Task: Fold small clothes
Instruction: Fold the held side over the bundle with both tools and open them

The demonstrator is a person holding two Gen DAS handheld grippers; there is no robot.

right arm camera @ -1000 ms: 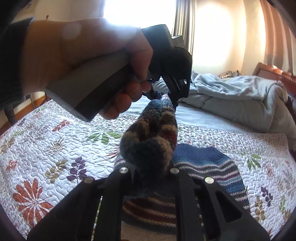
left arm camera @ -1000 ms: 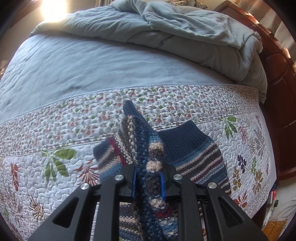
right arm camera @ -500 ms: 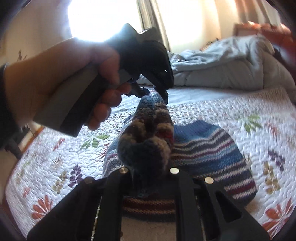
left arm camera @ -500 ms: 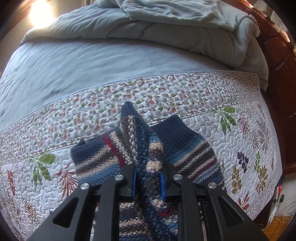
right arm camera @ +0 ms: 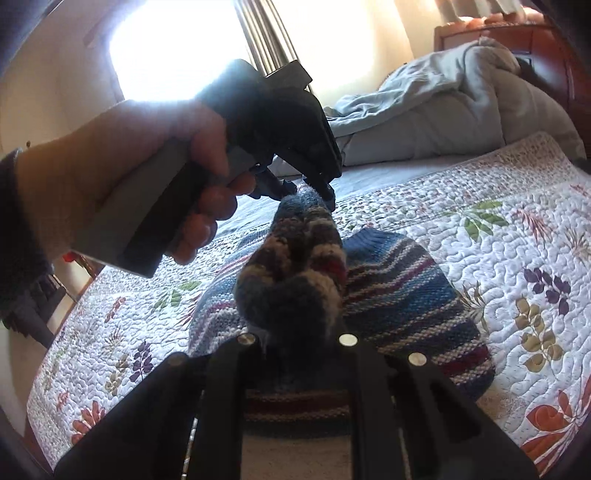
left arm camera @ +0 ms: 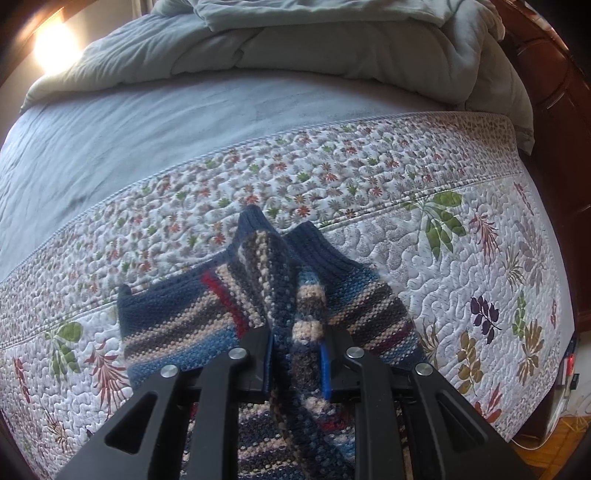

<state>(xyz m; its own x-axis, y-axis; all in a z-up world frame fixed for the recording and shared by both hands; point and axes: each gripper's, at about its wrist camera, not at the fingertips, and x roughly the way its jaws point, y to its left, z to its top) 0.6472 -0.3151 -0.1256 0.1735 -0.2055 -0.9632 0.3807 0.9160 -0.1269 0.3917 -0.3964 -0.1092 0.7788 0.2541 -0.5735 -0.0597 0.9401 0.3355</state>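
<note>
A small striped knitted sweater (left arm camera: 177,325) in blue, beige, grey and red lies partly on the floral quilt (left arm camera: 424,266). My left gripper (left arm camera: 297,354) is shut on a bunched edge of it, blue pads pressing both sides. My right gripper (right arm camera: 297,332) is shut on the other end of the same raised edge, and the knit hides its fingertips. In the right wrist view the sweater (right arm camera: 399,284) stretches as a thick roll from my right jaws up to the left gripper (right arm camera: 310,192), held by a person's hand (right arm camera: 140,177). The rest of the sweater rests flat below.
A rumpled grey-blue duvet (left arm camera: 332,48) is piled at the far end of the bed, over a blue sheet (left arm camera: 147,122). Dark wooden bed frame (left arm camera: 554,110) runs along the right. A bright window with curtains (right arm camera: 258,33) is behind. The quilt's edge drops off at right.
Both grippers have carried the held sweater edge across the bed and slightly down. More of the sweater now lies flat on the quilt. The right wrist view has rolled.
</note>
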